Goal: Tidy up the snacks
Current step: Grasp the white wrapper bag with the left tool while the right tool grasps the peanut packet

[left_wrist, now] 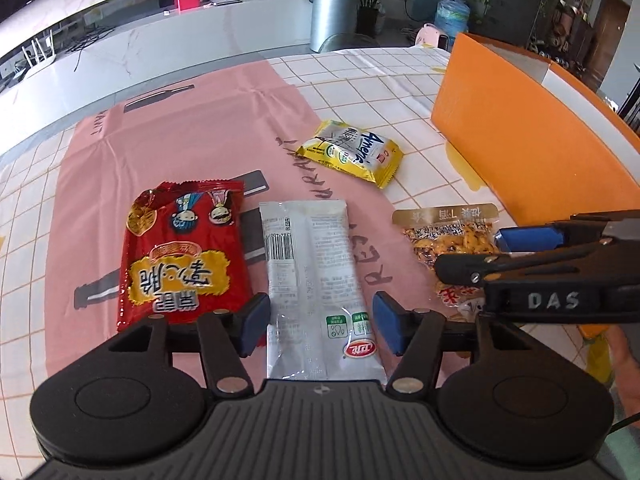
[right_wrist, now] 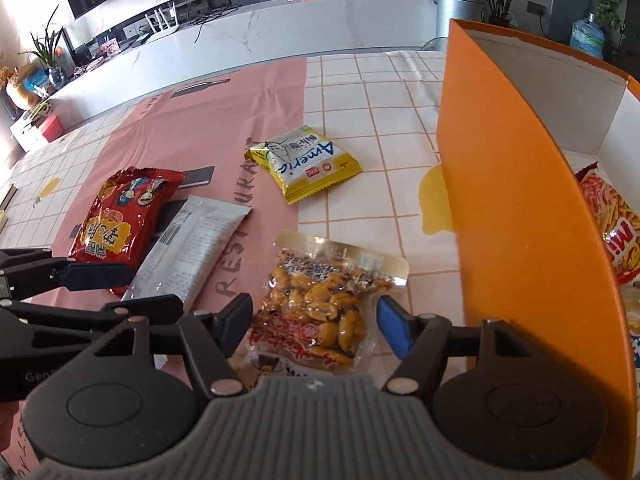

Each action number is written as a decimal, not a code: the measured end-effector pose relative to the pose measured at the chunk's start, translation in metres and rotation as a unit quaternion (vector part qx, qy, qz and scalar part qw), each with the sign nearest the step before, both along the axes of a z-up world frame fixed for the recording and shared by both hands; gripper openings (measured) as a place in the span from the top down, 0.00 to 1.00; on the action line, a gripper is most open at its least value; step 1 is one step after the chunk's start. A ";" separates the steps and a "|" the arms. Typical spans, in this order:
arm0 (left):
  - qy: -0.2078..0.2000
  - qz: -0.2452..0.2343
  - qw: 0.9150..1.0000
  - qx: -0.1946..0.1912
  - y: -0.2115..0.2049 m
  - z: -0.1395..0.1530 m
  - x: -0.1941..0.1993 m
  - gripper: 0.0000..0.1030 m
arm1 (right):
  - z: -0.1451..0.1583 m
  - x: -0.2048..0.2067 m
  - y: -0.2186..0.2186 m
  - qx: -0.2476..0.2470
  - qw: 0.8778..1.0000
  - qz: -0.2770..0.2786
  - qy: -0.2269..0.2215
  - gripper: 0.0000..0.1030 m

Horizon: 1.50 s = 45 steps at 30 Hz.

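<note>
The big orange cardboard box (right_wrist: 520, 216) stands at the right of the checked tablecloth (left_wrist: 360, 76). Only the right view looks inside it: a red chip bag (right_wrist: 608, 232) is already there, so I think the job has just begun. Four snacks still lie outside: the red noodle bag (left_wrist: 184, 248), the long white packet (left_wrist: 312, 280), the clear bag of yellow beans (right_wrist: 320, 304) and the small yellow cracker pack (left_wrist: 352, 152). The left gripper (left_wrist: 316, 322) stands open around the white packet, not squeezing. The right gripper (right_wrist: 314, 322) stands open around the bean bag.
</note>
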<state>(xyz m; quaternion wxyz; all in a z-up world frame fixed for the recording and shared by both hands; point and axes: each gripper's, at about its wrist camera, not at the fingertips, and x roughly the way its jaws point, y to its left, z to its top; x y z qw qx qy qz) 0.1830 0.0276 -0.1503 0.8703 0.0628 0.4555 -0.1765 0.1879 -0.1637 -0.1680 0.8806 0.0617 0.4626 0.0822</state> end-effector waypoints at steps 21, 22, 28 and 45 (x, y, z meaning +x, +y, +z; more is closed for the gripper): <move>-0.030 -0.001 0.999 0.016 -0.009 -0.015 0.018 0.34 | -0.007 0.000 -0.004 0.028 1.000 0.005 0.002 0.32; -0.030 -0.003 0.999 0.016 -0.010 -0.014 0.017 0.42 | -0.007 0.000 -0.004 0.027 1.000 0.005 0.001 0.32; -0.014 0.039 0.999 0.008 -0.004 -0.007 0.018 0.47 | -0.007 -0.004 0.004 0.007 1.000 0.023 -0.005 0.30; -0.006 0.079 0.996 -0.037 0.010 0.027 -0.001 0.47 | -0.006 -0.009 0.016 -0.021 0.999 0.020 -0.031 0.49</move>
